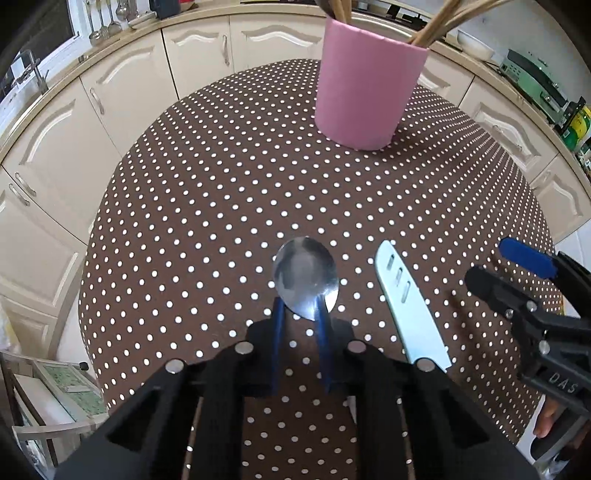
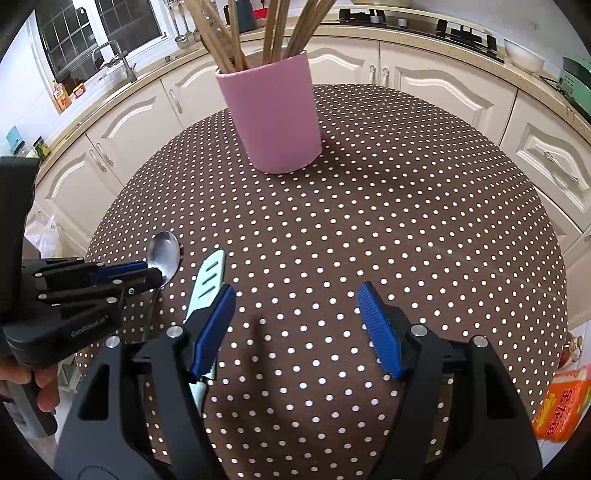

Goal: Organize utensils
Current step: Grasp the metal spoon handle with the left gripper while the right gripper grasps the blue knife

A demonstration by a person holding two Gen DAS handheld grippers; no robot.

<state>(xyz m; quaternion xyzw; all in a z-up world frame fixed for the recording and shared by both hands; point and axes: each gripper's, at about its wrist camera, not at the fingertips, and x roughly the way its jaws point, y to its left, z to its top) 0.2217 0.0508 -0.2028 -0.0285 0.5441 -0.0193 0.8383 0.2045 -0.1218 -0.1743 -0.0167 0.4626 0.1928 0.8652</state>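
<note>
Your left gripper (image 1: 301, 314) fills the bottom of the left wrist view, its blue pads drawn narrow on the neck of a metal spoon (image 1: 306, 277), whose bowl juts out past the fingertips over the brown polka-dot tablecloth (image 1: 207, 206). Just to the right of it lies a pale sheathed knife (image 1: 406, 302), flat on the cloth, tip pointing away. Farther back stands a pink holder (image 1: 367, 88) with wooden sticks (image 1: 439, 22) rising out of it. Your right gripper (image 1: 517, 273) shows at the right edge.

Seen from the right wrist, your right gripper (image 2: 299, 325) hangs wide apart over bare cloth, nothing between its ribbed blue pads (image 2: 380, 332). The knife (image 2: 207, 280) runs under its left finger; whether they touch you cannot tell. At the left edge your left gripper (image 2: 155, 275) pinches the spoon (image 2: 164, 254), with your hand (image 2: 37, 384) on its grip. Upright at the far side, the pink holder (image 2: 277, 118) stands well apart from both.
</note>
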